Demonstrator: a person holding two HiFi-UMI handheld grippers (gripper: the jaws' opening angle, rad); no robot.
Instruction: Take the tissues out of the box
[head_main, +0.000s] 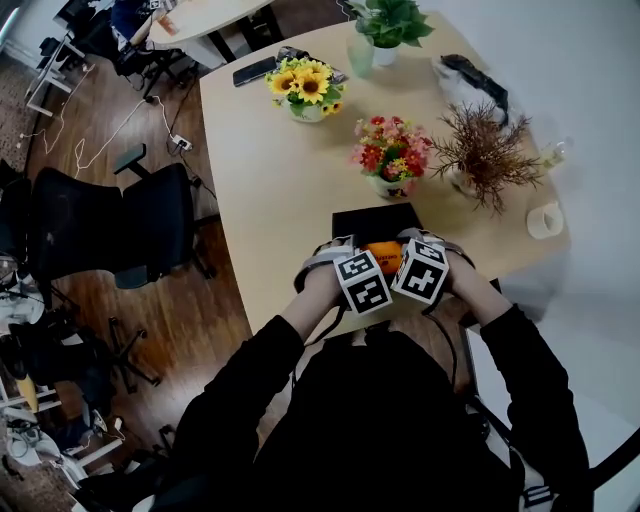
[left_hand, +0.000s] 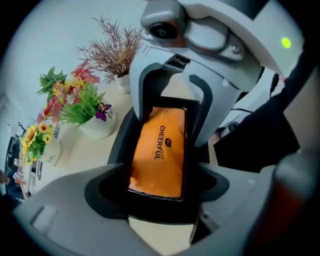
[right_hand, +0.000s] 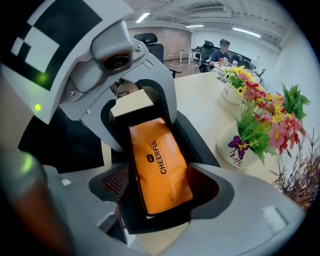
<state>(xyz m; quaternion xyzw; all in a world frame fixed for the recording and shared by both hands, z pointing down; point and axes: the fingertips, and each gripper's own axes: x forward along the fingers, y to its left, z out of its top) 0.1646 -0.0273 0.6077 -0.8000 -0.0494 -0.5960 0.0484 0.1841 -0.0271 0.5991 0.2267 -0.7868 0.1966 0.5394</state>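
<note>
An orange tissue pack marked CHEERFUL lies in a shallow black box near the table's front edge. The two grippers face each other over the box, one at each end. In the left gripper view the pack and the box rim sit between my left gripper jaws, which stand wide with a gap on both sides. My right gripper is open the same way around the other end of the pack. Neither gripper's pads press on the pack.
On the beige table stand a sunflower pot, a red flower pot, a dried plant and a green plant. A dark phone lies at the far left. Black office chairs stand left of the table.
</note>
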